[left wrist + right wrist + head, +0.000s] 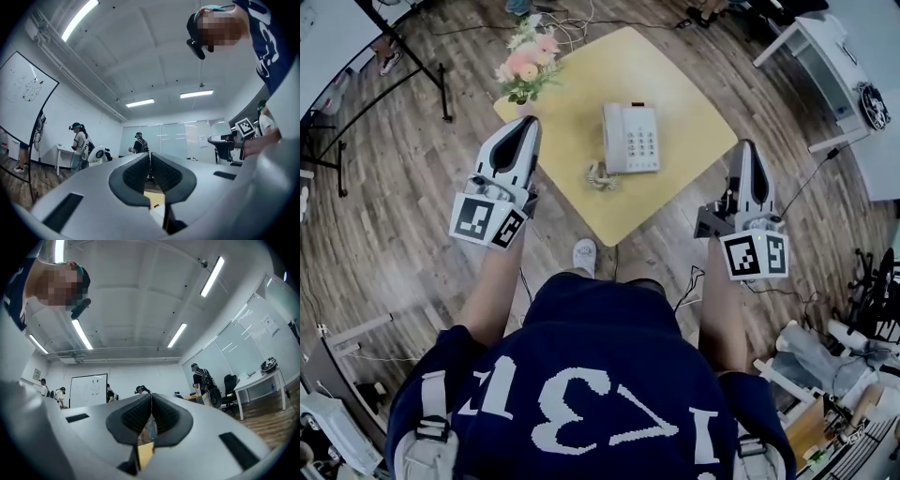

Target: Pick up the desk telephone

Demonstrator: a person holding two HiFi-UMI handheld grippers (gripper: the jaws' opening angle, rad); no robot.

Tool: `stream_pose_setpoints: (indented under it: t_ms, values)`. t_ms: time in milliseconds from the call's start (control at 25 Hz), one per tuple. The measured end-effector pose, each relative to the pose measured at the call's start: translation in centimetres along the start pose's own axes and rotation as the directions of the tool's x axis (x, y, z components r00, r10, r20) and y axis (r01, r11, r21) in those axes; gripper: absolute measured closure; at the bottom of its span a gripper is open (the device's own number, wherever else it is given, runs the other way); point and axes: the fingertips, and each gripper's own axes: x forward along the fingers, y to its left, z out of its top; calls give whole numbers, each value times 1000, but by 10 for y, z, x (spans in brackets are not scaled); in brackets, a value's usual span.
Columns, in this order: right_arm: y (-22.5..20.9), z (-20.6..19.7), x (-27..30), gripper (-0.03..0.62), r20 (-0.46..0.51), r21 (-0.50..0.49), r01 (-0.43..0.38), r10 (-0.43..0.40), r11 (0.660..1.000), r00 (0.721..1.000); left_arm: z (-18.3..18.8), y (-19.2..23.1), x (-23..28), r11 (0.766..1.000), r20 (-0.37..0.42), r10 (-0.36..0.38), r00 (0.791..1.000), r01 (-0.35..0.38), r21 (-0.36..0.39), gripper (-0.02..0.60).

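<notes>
Plainly, a pale grey telephone (630, 138).

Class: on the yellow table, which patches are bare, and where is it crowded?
Bare: on the table, the corner right of the telephone and the near corner below the coiled cord. Crowded: the left corner, by the flowers.

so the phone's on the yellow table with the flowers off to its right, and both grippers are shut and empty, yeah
Not quite: the flowers stand to the left of the desk telephone, at the corner of the yellow table, as the head view shows. The rest holds: the left gripper and right gripper are both shut and empty.
</notes>
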Motion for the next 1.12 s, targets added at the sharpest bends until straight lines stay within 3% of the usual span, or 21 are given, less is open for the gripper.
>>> stream_pose_setpoints:
  t_ms: [240,560,840,920,1120]
  values:
    - [-12,-19,19,567,-46,-2,19,-19,1000,999,-20,14,11,999,-28,0,1000,-1,-35,557]
    - [-18,-41,63,566,-87,32,-60,63,998,994,-33,26,36,998,-43,44,998,-46,-42,557]
    - [-52,-57,106,566,-125,76,-120,129,990,984,-51,18,78,996,-60,52,997,-56,-73,557]
    - [-59,-65,118,566,-152,81,-164,174,983,973,-57,19,88,994,-67,76,995,-80,-68,557]
    - [-65,-91,147,566,-258,59,-348,351,936,900,-75,16,111,987,-88,141,986,-147,-60,557]
